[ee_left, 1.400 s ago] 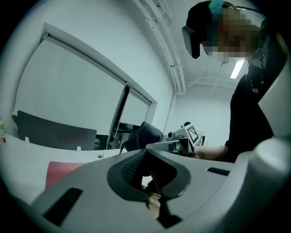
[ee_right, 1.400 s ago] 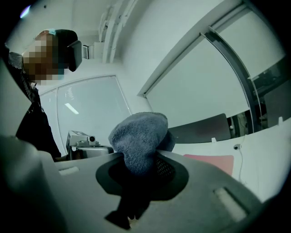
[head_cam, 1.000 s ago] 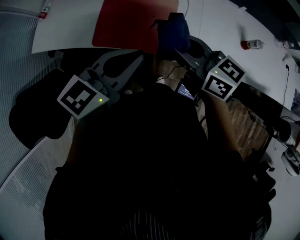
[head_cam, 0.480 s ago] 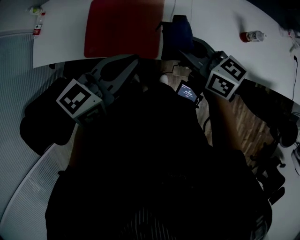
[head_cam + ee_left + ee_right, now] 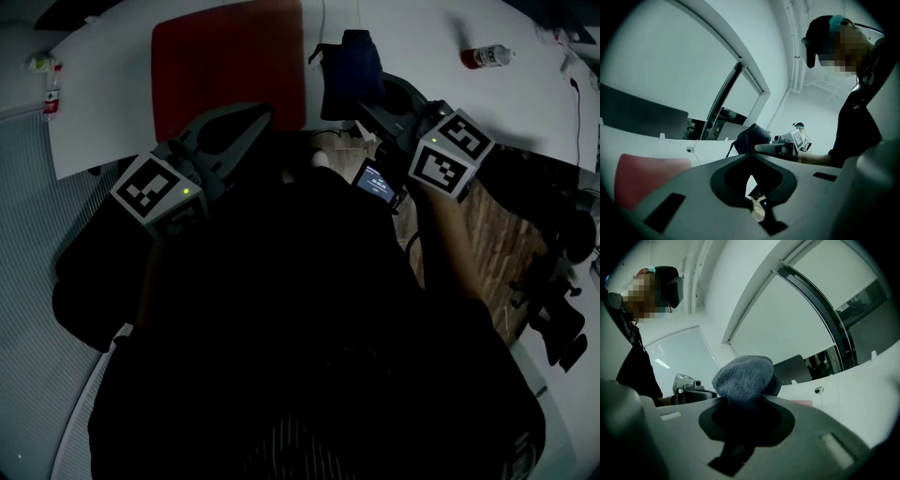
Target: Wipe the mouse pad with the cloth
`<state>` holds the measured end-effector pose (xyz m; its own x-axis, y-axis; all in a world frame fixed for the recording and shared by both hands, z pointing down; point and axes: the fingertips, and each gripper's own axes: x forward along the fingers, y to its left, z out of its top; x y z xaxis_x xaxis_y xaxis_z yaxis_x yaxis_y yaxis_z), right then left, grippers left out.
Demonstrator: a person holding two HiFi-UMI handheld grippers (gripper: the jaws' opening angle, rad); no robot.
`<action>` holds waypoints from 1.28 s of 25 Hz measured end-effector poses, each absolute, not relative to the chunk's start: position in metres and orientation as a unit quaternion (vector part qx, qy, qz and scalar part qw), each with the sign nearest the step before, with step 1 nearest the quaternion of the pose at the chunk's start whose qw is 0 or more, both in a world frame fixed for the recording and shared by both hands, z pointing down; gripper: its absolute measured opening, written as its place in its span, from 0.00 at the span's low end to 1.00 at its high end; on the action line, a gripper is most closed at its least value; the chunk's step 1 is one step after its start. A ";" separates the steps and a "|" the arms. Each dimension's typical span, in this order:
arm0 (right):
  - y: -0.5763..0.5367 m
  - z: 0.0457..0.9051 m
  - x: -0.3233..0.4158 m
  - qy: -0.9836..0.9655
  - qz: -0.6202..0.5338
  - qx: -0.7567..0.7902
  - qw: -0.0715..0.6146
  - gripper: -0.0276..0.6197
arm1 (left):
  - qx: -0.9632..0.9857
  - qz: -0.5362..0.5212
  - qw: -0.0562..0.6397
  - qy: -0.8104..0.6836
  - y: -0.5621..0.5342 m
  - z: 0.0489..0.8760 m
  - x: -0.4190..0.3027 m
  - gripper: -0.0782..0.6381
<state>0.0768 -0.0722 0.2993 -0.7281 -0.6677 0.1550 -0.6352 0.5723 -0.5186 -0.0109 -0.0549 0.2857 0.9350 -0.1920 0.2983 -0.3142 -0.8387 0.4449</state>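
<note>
The red mouse pad (image 5: 230, 66) lies flat on the white table (image 5: 422, 37); its near corner shows in the left gripper view (image 5: 642, 178). A dark blue cloth (image 5: 352, 61) is bunched up just right of the pad, with my right gripper (image 5: 364, 101) shut on it. In the right gripper view the cloth (image 5: 743, 378) bulges out above the jaws (image 5: 743, 400). My left gripper (image 5: 261, 112) hovers at the pad's near edge, its tips (image 5: 751, 155) together with nothing between them. From there the cloth (image 5: 752, 136) is seen to the right.
A small bottle with a red label (image 5: 486, 56) lies on the table at the right, another small bottle (image 5: 52, 80) at the far left. A thin cable (image 5: 323, 19) runs behind the pad. A dark monitor (image 5: 642, 119) stands at the back. A lit screen (image 5: 375, 181) sits near my body.
The table, pad and cloth have slid down and left in the head view. My left gripper now overlaps the pad's near edge. The right gripper still holds the cloth.
</note>
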 end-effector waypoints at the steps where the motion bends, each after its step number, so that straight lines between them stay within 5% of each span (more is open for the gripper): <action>1: -0.073 0.298 0.079 0.882 -0.280 -0.377 0.030 0.15 | 0.953 0.123 0.247 -0.126 -0.059 0.285 -0.010 0.12; 15: -0.185 0.293 0.021 0.845 -0.283 -0.453 -0.032 0.15 | 0.952 0.139 0.256 -0.091 -0.198 0.320 -0.083 0.12; 32: -0.216 0.324 0.017 0.820 -0.310 -0.472 -0.093 0.15 | 0.932 0.224 0.281 -0.043 -0.235 0.402 -0.103 0.12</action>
